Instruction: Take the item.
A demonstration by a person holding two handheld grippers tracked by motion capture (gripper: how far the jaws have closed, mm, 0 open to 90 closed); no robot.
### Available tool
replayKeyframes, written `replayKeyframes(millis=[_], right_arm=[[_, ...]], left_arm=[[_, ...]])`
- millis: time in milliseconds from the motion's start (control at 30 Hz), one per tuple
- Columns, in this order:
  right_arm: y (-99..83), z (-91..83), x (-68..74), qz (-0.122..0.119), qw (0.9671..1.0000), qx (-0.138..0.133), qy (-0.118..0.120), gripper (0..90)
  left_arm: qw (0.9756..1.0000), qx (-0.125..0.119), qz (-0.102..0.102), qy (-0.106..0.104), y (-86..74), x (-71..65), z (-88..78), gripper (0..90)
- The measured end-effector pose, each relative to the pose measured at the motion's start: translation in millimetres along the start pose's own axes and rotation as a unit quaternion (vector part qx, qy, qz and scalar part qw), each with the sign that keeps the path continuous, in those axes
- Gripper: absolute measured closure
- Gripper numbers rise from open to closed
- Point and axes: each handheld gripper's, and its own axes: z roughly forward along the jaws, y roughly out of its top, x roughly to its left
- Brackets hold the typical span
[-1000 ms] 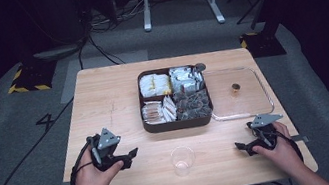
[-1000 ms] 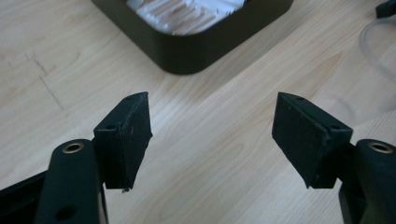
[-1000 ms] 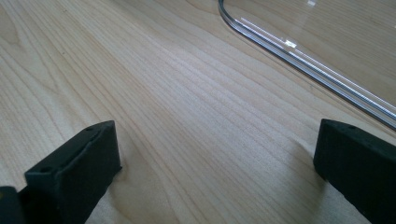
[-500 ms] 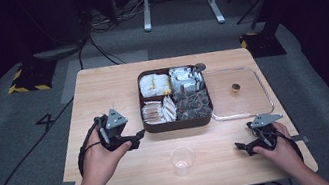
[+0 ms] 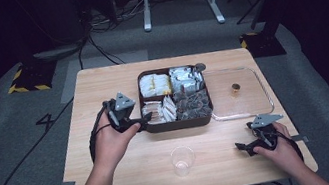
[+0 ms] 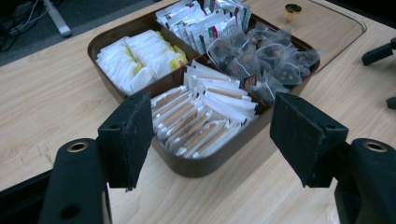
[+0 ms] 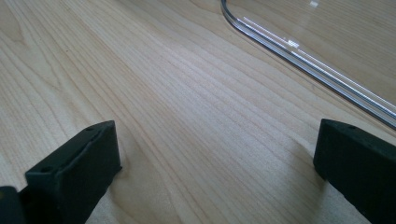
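A brown four-compartment box (image 5: pixel 150 127) (image 6: pixel 215 161) sits mid-table, holding white sachets, foil packets, mesh tea bags and paper stick packets (image 6: pixel 201 119). My left gripper (image 5: pixel 145 119) (image 6: pixel 212 135) hovers at the box's near-left corner, jaws open wide, the stick packets framed between them and nothing held. My right gripper (image 5: pixel 244 148) (image 7: pixel 217 163) rests on the table at the front right, open, with bare wood between its jaws. A clear plastic cup (image 5: pixel 183 159) stands near the front edge between both hands.
A transparent lid (image 5: pixel 250 103) (image 7: pixel 303 60) with a small gold knob (image 5: pixel 236 88) (image 6: pixel 292 9) lies flat right of the box. The wooden table (image 5: pixel 101 88) is bounded by dark floor with cables and a stand behind.
My left gripper has moved forward and right from the front-left table area up to the box's near-left corner. The right gripper has stayed put.
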Motion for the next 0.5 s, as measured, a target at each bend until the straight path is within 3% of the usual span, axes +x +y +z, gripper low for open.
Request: replayKeyframes(millis=[367, 500], right_arm=[[0.0, 0.0, 0.2, 0.000, 1.0000, 0.000, -0.001, 0.5], [0.0, 0.1, 0.2, 0.001, 1.0000, 0.000, -0.001, 0.6]], left_arm=[[0.9996, -0.004, -0.019, 0.021, 28.1, 3.6, 40.1, 31.8], [0.9990, 0.000, -0.022, 0.038, 37.1, 9.0, 55.9, 31.8]])
